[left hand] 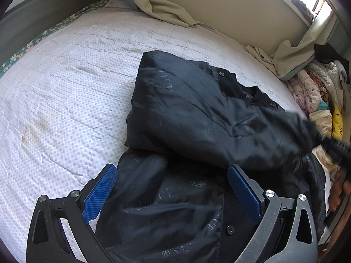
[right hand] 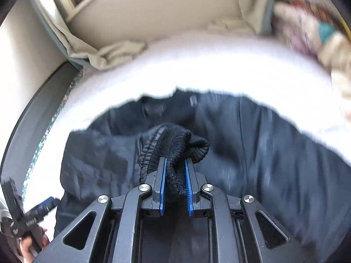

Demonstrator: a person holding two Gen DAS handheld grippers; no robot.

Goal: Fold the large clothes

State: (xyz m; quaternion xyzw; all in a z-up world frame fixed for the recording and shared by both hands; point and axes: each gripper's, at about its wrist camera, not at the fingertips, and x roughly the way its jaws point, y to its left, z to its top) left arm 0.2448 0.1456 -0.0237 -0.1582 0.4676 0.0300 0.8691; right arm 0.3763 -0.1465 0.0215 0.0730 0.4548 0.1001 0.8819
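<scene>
We hold right gripper [right hand: 175,164] clenched on black ribbed knit cuff [right hand: 182,140] of dark shiny jacket [left hand: 197,109]. Left gripper [left hand: 172,194] spread wide, grasps nothing, lining between fingers. Jacket half folded on white dotted mattress [left hand: 65,76]. Step, we judge: sleeve fold. Next: carry cuff across body, lay flat. Beige curtain [left hand: 166,6] beyond.

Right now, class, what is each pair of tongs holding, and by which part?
The right tongs are shut on the black jacket by its ribbed knit cuff. The left tongs are open over the jacket, holding nothing.
</scene>
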